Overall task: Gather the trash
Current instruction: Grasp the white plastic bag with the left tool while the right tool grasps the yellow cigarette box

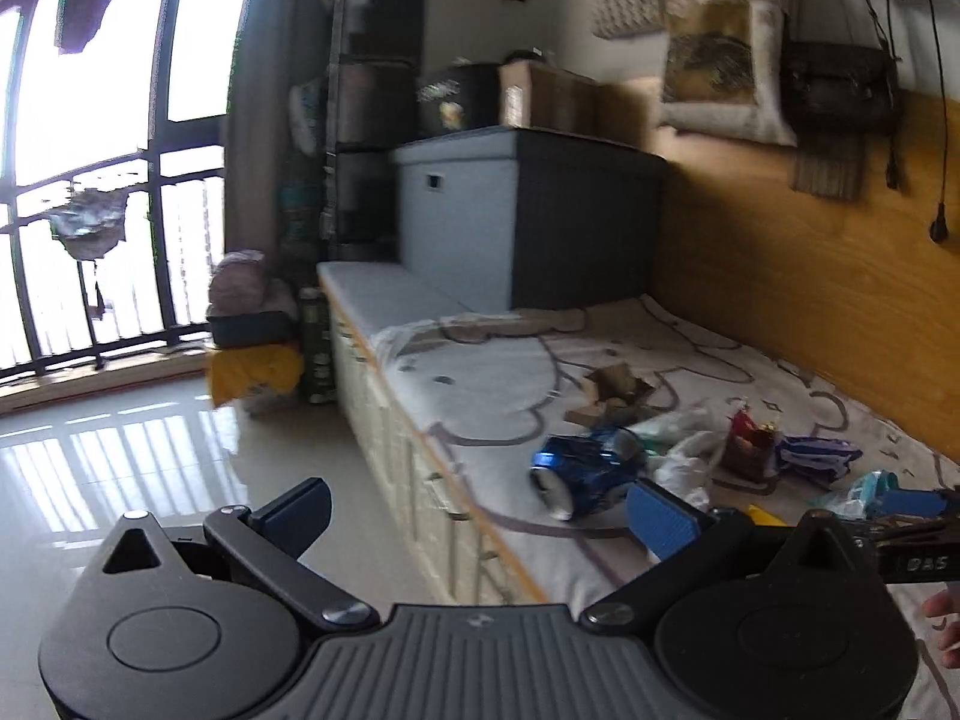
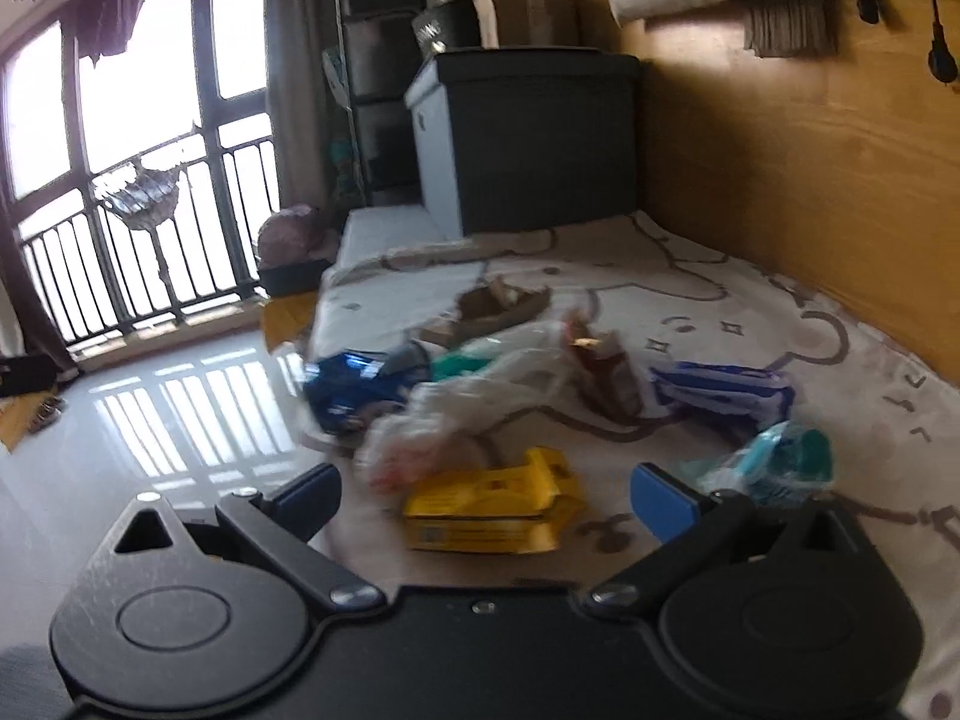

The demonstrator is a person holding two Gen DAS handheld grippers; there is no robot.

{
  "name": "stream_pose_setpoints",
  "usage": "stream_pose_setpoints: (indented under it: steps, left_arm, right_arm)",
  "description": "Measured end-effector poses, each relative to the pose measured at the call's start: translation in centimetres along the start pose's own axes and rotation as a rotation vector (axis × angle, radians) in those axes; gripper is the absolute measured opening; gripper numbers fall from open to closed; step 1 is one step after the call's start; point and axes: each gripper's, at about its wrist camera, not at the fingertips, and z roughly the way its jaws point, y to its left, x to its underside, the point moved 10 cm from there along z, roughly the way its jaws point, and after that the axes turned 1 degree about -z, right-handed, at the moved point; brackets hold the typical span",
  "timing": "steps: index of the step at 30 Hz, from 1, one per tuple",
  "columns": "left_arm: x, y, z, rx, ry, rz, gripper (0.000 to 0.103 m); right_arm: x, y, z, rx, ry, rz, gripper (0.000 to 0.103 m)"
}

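Note:
Trash lies scattered on a bed with a cartoon-print sheet (image 2: pixel 708 276). A crushed blue can (image 1: pixel 585 474) rests near the bed's edge, just beyond my open left gripper (image 1: pixel 486 510). Behind the can are torn cardboard (image 1: pixel 618 390), a white plastic bag (image 1: pixel 684 462), a dark red snack wrapper (image 1: pixel 750 444) and a blue-white wrapper (image 1: pixel 819 456). In the right wrist view, my open right gripper (image 2: pixel 486 504) hovers over a flattened yellow box (image 2: pixel 498 510), which lies between its fingers. The white bag (image 2: pixel 480 396), blue can (image 2: pixel 354 390), blue-white wrapper (image 2: pixel 720 393) and a teal wrapper (image 2: pixel 780 462) lie around it.
A grey storage box (image 1: pixel 522 216) with cardboard boxes on top stands at the bed's far end. A wooden panel wall (image 1: pixel 810 276) runs along the right, hung with bags. Glossy tiled floor (image 1: pixel 150 456) lies left, toward a barred window (image 1: pixel 96 180). A hand (image 1: pixel 945 624) shows at far right.

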Motion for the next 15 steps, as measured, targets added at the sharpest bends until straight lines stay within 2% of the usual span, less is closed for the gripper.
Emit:
stream_pose_setpoints:
  steps: [3,6,15]
  left_arm:
    - [0.0,-1.8,2.4,0.062,0.040,-0.002,0.103]
    - [0.2,-3.6,4.5,0.114,0.073,-0.007,0.103]
    - [0.9,-8.1,10.0,0.274,0.186,-0.064,0.103]
  right_arm:
    - [0.3,-1.3,2.1,0.001,0.034,-0.017,0.103]
    - [0.7,-1.7,4.4,-0.058,0.076,-0.014,0.103]
    - [1.9,0.8,10.1,-0.178,0.166,-0.090,0.103]
